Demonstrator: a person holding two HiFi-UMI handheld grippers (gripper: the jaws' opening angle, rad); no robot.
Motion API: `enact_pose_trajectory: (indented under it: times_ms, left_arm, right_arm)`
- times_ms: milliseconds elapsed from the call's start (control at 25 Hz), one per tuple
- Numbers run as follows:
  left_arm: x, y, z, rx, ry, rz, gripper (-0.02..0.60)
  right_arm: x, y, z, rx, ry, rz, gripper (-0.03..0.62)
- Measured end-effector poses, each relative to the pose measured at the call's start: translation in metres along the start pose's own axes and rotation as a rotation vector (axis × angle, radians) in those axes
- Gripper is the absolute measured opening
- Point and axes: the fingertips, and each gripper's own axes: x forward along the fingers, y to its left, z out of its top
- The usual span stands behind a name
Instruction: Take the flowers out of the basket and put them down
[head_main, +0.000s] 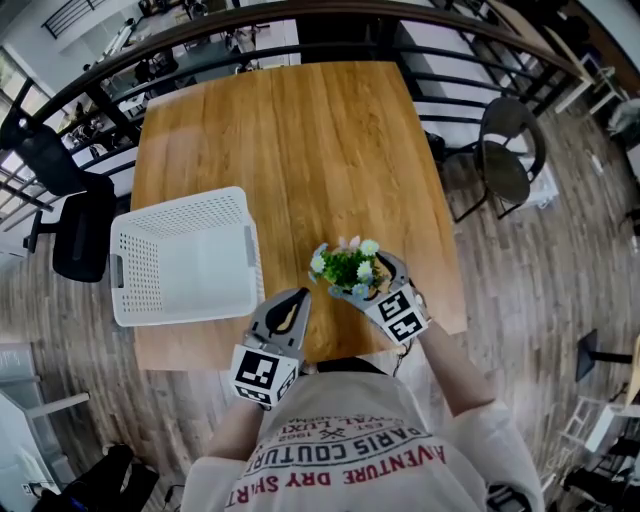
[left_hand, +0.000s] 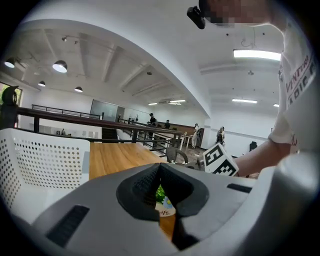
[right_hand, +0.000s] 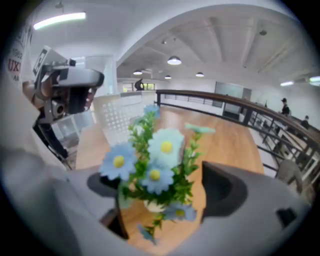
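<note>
A small pot of blue and white artificial flowers (head_main: 345, 265) (right_hand: 160, 155) stands on the wooden table (head_main: 290, 140) near its front right. My right gripper (head_main: 358, 280) (right_hand: 162, 187) is open, with its jaws on either side of the pot and bare wood showing between the pot and the right jaw. The white perforated basket (head_main: 180, 205) (left_hand: 45, 160) (right_hand: 117, 112) sits at the front left, nothing visible inside. My left gripper (head_main: 300, 295) (left_hand: 160, 167) is shut and holds nothing, between basket and flowers at the front edge. The flowers (left_hand: 161, 196) peek through below its pads.
The table's front edge lies just under both grippers. A black chair (head_main: 505, 150) stands off the table's right side and a dark office chair (head_main: 70, 215) off its left. A curved railing (head_main: 300, 15) runs behind the far edge. A person's shirt fills the bottom of the head view.
</note>
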Motion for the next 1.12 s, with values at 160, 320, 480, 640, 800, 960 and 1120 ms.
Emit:
enact_pose_trajectory:
  times_ms: [160, 320, 480, 640, 800, 960, 1120]
  left_arm:
    - [-0.003, 0.001, 0.015, 0.026, -0.025, -0.029, 0.021]
    - [-0.01, 0.012, 0.038, 0.03, -0.068, -0.045, 0.021]
    - [-0.02, 0.024, 0.061, 0.045, -0.11, -0.043, 0.021]
    - [-0.039, 0.045, 0.08, 0.063, -0.142, -0.024, 0.021]
    - [-0.061, 0.071, 0.09, 0.072, -0.16, 0.013, 0.021]
    - [-0.082, 0.102, 0.098, 0.072, -0.178, 0.07, 0.021]
    - [-0.106, 0.132, 0.104, 0.062, -0.197, 0.122, 0.021]
  right_arm:
    - [-0.032, -0.007, 0.037, -0.006, -0.07, -0.066, 0.483]
    - [-0.056, -0.008, 0.09, 0.017, -0.213, -0.135, 0.482]
    - [-0.069, 0.001, 0.135, 0.028, -0.325, -0.17, 0.48]
    - [-0.072, 0.003, 0.166, 0.12, -0.384, -0.209, 0.379]
    - [-0.071, 0.003, 0.189, 0.145, -0.414, -0.304, 0.087]
    - [-0.057, 0.015, 0.21, 0.135, -0.422, -0.296, 0.054]
    - [-0.047, 0.037, 0.235, 0.104, -0.454, -0.28, 0.032]
